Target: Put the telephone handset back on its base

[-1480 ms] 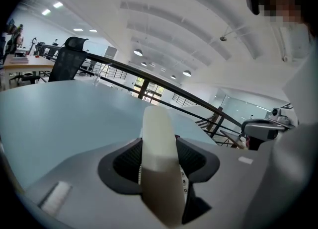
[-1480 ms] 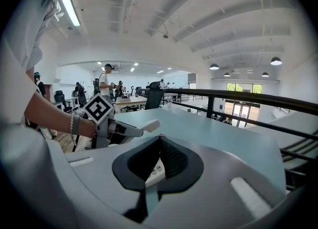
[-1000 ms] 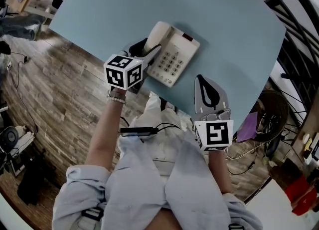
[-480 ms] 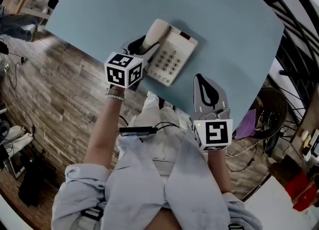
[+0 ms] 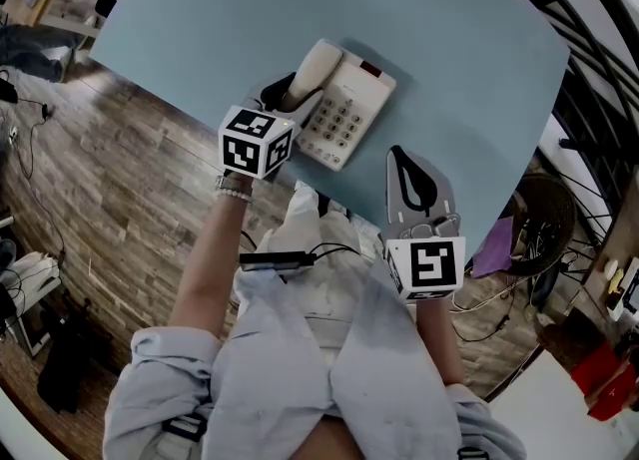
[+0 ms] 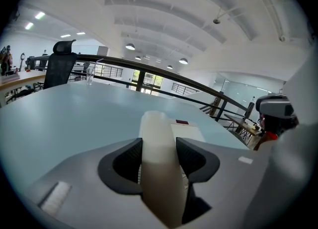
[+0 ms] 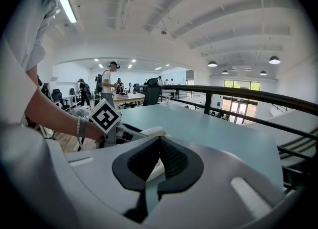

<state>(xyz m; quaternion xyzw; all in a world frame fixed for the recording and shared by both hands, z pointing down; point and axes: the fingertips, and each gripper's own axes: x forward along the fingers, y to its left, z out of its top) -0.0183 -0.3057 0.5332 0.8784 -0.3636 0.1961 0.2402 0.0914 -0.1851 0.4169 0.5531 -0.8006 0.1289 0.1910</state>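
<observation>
Head view: handset [image 5: 314, 67] on base [image 5: 349, 114]; left gripper view alone: left gripper [image 6: 159, 148] clamped round it; right gripper [image 7: 159, 146] pinched together, empty.

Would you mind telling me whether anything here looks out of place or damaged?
Nothing stands out. The handset lies lined up along the base, the left gripper shut on it; nothing looks spilled or broken.

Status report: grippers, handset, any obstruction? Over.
Left gripper shut on handset. Handset lying along base, left side, seating unconfirmed. Right gripper shut, empty, over near edge of table. Nothing in the way.
</observation>
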